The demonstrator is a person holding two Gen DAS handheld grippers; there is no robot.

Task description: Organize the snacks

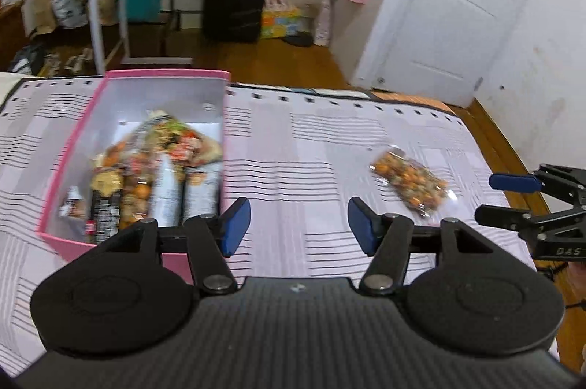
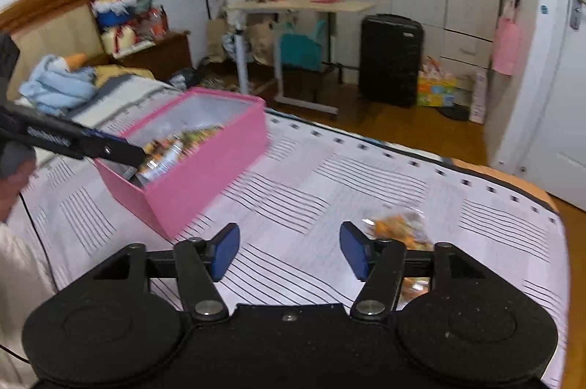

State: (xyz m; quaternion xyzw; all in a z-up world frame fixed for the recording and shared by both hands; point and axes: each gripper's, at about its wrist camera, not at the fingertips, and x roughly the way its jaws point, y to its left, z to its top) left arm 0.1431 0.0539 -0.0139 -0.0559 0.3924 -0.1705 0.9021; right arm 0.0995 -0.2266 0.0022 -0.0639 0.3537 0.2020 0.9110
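Observation:
A pink box (image 1: pixel 69 151) with a white inside stands on the striped bed cover and holds several snack packs (image 1: pixel 157 169). My left gripper (image 1: pixel 298 226) hovers just right of the box's near corner, open, with only bedding between its blue pads. One clear bag of orange snacks (image 1: pixel 410 182) lies loose on the cover to the right. In the right wrist view that bag (image 2: pixel 399 224) sits just beyond the right finger of my right gripper (image 2: pixel 289 249), which is open and holds nothing. The pink box (image 2: pixel 205 169) is to its left, with the left gripper (image 2: pixel 128 151) over its near end.
The bed's far edge (image 1: pixel 366 94) drops to a wooden floor (image 1: pixel 278 59). Beyond stand a black suitcase (image 2: pixel 390 59), a small side table (image 2: pixel 300 6), wardrobes and a white door (image 1: pixel 450 8). A blue blanket (image 2: pixel 58 85) lies by the headboard. My right gripper (image 1: pixel 501 200) shows at the right edge.

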